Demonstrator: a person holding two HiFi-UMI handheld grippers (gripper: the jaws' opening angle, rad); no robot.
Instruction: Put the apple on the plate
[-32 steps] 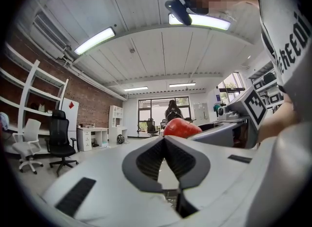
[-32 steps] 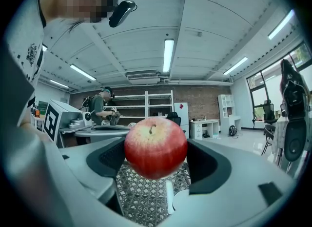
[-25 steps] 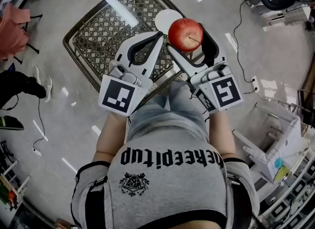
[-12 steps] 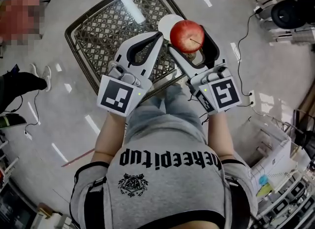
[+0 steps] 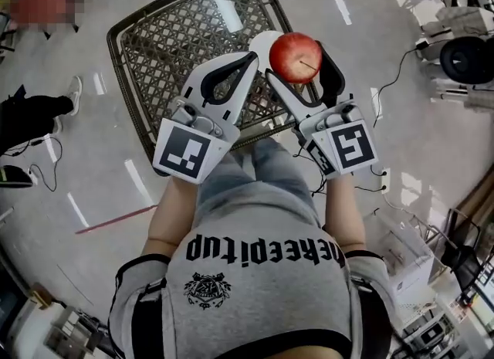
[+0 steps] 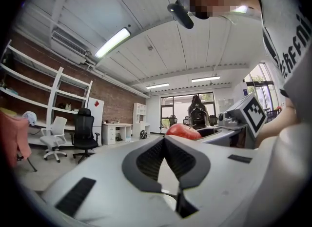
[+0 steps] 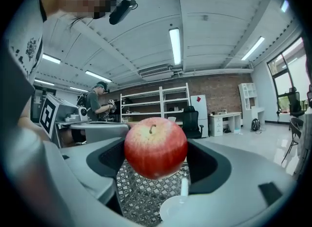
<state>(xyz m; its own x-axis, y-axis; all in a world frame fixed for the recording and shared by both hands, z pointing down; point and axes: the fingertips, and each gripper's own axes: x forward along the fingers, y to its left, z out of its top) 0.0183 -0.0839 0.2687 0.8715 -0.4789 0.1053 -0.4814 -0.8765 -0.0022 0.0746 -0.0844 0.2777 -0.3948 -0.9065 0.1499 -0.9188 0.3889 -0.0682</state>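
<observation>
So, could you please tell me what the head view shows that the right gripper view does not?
Only the head view shows the full rim of the mesh table, a thin red strip on the floor, and the shut jaws of the left gripper. Only the right gripper view shows the room beyond: shelves, an office chair, a person at a desk and a ceiling light. Both show the apple clamped in the right gripper above the white plate on the mesh.
</observation>
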